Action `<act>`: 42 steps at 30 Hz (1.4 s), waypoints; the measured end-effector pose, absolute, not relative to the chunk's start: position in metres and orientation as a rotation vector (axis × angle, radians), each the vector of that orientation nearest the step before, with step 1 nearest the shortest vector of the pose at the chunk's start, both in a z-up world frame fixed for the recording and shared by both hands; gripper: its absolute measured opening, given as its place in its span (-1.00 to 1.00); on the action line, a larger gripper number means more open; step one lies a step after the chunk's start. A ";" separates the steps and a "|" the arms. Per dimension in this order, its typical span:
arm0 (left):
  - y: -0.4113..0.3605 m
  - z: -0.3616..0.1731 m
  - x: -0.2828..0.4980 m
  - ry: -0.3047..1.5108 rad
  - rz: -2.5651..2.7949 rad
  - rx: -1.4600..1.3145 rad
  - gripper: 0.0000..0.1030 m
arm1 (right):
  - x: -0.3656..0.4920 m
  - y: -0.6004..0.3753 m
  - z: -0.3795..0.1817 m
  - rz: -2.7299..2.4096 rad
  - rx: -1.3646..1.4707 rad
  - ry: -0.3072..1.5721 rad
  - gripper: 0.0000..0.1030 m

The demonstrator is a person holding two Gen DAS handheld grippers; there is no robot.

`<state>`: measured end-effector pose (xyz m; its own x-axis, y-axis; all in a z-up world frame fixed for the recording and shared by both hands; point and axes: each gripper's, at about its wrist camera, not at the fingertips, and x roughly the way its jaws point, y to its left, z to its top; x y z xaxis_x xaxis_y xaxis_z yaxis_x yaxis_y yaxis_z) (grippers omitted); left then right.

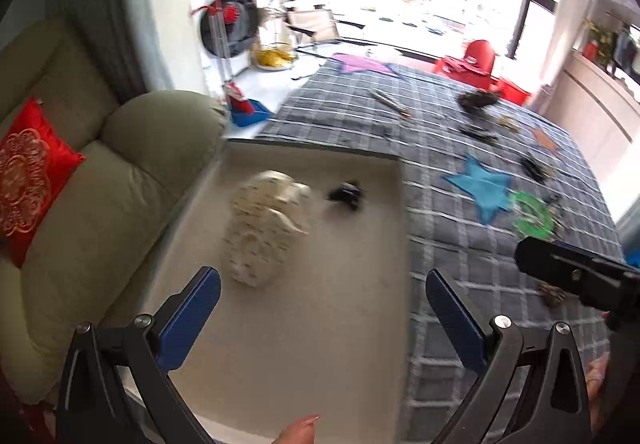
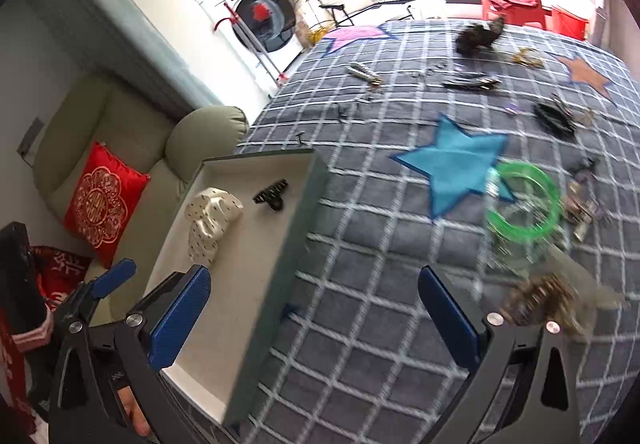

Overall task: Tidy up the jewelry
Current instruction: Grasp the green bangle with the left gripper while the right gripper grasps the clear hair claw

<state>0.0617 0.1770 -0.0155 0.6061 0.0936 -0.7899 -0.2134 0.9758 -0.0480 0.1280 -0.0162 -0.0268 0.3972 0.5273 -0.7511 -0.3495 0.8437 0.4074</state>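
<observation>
A shallow box [image 1: 320, 324] with a cream floor lies at the blanket's left edge. In it sit a cream polka-dot scrunchie [image 1: 268, 224] and a black claw clip [image 1: 346, 195]. My left gripper [image 1: 324, 308] hangs open above the box floor, nothing between its fingers. In the right wrist view the box [image 2: 280, 244] sits left, holding the scrunchie [image 2: 210, 220] and the claw clip [image 2: 272, 194]. My right gripper [image 2: 314, 312] is open and empty over the blanket beside the box wall. A green bangle [image 2: 524, 204] and a brown clip [image 2: 540, 300] lie to its right.
Several more hair pieces lie scattered on the grey checked blanket [image 2: 360, 284], among them a black feathery piece [image 2: 478, 36] and a black barrette [image 2: 472, 81]. A beige sofa [image 1: 100, 204] with a red cushion [image 1: 28, 180] stands left of the box.
</observation>
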 end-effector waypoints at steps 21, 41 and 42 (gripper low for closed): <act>0.054 -0.034 0.064 0.988 -0.018 -0.056 1.00 | 0.087 -0.192 -0.064 0.264 0.255 1.065 1.00; 0.020 -0.062 0.187 1.075 -0.124 -0.153 0.77 | 0.132 -0.211 -0.080 0.242 -0.148 0.980 0.84; 0.016 -0.065 0.194 1.091 -0.138 -0.147 0.77 | 0.136 -0.208 -0.084 0.253 -0.188 0.985 0.78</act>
<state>0.1938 0.0163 -0.0648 0.4551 -0.1835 -0.8713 0.0389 0.9817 -0.1865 0.1358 -0.2077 -0.0837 0.5271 0.1253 -0.8405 -0.2947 0.9546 -0.0425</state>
